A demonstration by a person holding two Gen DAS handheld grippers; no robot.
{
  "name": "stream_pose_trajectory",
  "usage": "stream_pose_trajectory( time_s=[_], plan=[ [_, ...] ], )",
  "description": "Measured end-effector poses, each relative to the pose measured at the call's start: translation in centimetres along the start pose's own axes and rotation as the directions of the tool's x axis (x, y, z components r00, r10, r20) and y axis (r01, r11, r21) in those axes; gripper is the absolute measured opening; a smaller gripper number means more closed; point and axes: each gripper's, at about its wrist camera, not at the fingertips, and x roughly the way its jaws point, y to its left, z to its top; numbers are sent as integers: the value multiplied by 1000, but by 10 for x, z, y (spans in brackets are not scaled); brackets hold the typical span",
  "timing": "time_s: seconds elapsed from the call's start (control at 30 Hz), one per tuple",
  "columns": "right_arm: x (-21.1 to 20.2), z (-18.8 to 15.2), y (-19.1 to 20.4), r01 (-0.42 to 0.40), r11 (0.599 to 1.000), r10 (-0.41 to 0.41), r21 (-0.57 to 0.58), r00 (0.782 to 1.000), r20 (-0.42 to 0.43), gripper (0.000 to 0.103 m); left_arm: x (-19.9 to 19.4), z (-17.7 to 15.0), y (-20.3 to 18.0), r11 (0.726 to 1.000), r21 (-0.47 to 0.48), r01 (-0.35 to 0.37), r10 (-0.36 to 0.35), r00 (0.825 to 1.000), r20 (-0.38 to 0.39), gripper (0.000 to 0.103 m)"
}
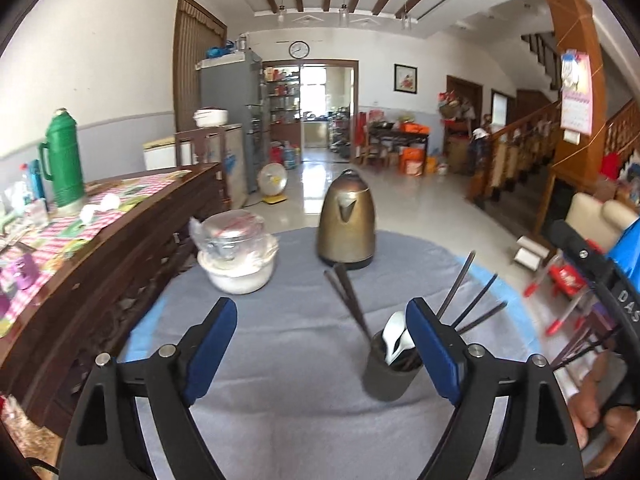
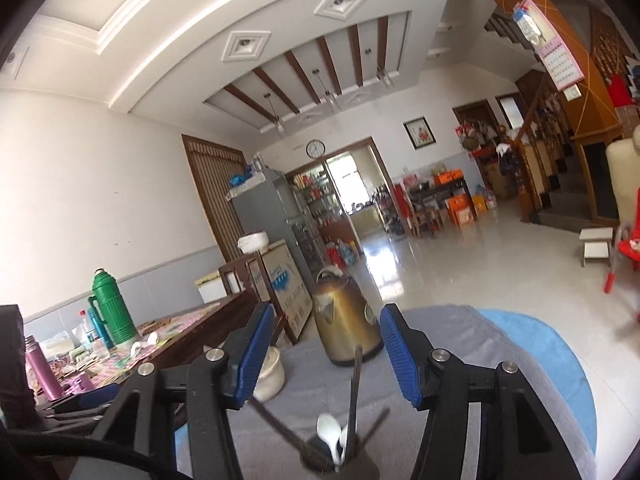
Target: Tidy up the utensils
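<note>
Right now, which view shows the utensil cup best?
The left wrist view: the dark cup shows whole on the grey cloth, holding white spoons and chopsticks. The right wrist view catches only its rim at the bottom edge.

A matt grey cloth (image 1: 288, 344) covers the table, under a brushed, bronze-toned metal kettle (image 1: 346, 224). The dark holder (image 1: 387, 376) looks matt; its white spoons (image 1: 394, 338) shine glossy, and the left sideboard (image 1: 132, 236) is dark polished wood.
</note>
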Motion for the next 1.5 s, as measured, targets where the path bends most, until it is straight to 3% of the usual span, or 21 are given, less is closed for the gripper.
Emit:
stream_pose_trajectory(
  time_s=[0.23, 0.47, 0.63, 0.87, 1.2, 1.5],
  plan=[
    [-36, -9, -3, 35, 999, -36, -28, 998, -45, 60, -32, -11, -12, 993, 49, -106, 104, 994, 46, 93],
    [-64, -8, -8, 55, 998, -57, -38, 996, -63, 62, -70, -10, -19, 985, 66, -160, 150, 979, 140, 100],
    [-71, -16, -3, 80, 992, -95, -96, 983, -160, 62, -92, -13, -28, 976, 83, -201, 183, 965, 188, 102],
    [-93, -29, 1, 72, 990, -96, -121, 974, -203, 62, -106, -24, -25, 971, 75, -227, 211, 962, 170, 102],
    [-130, -22, 23, 48, 989, -68, -140, 987, -143, 68, -130, -34, -15, 961, 67, -267, 252, 952, 172, 102],
    [-136, -36, 38, 46, 988, -75, -148, 978, -192, 68, -152, -44, 0, 956, 44, -289, 278, 944, 177, 102]
  ],
)
